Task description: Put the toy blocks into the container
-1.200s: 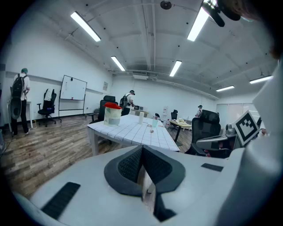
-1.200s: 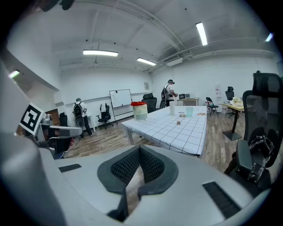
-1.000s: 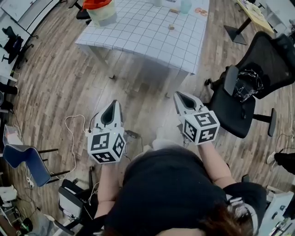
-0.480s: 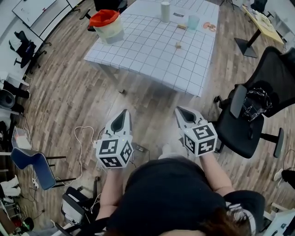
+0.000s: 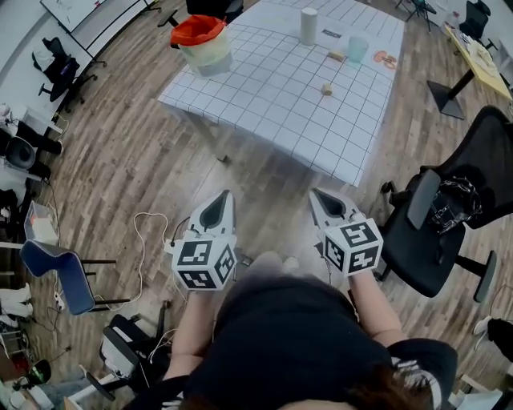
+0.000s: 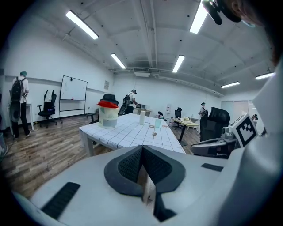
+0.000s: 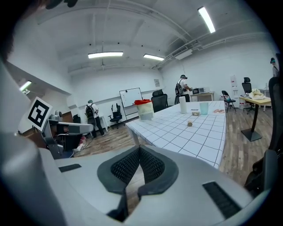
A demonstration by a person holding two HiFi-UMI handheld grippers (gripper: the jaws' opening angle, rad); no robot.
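Observation:
A clear container with an orange-red lid (image 5: 200,44) (image 6: 108,114) (image 7: 144,109) stands at the far left corner of the white grid-patterned table (image 5: 264,96). One small wooden toy block (image 5: 327,89) (image 6: 154,133) (image 7: 190,124) lies mid-table, and another (image 5: 337,56) (image 7: 194,113) lies by a teal cup (image 5: 357,50). My left gripper (image 5: 218,210) (image 6: 142,148) and right gripper (image 5: 325,202) (image 7: 139,148) are both shut and hold nothing. They hang over the wooden floor, short of the table's near edge.
A white cylinder (image 5: 309,24) stands at the table's far side. A black office chair (image 5: 437,232) is close on the right. A blue chair (image 5: 52,276) and a loose cable (image 5: 148,232) are on the floor at left. People stand far back in the room.
Both grippers and the head have been carried toward the table. The table now fills more of the head view, and the container, cup and blocks have come fully into sight.

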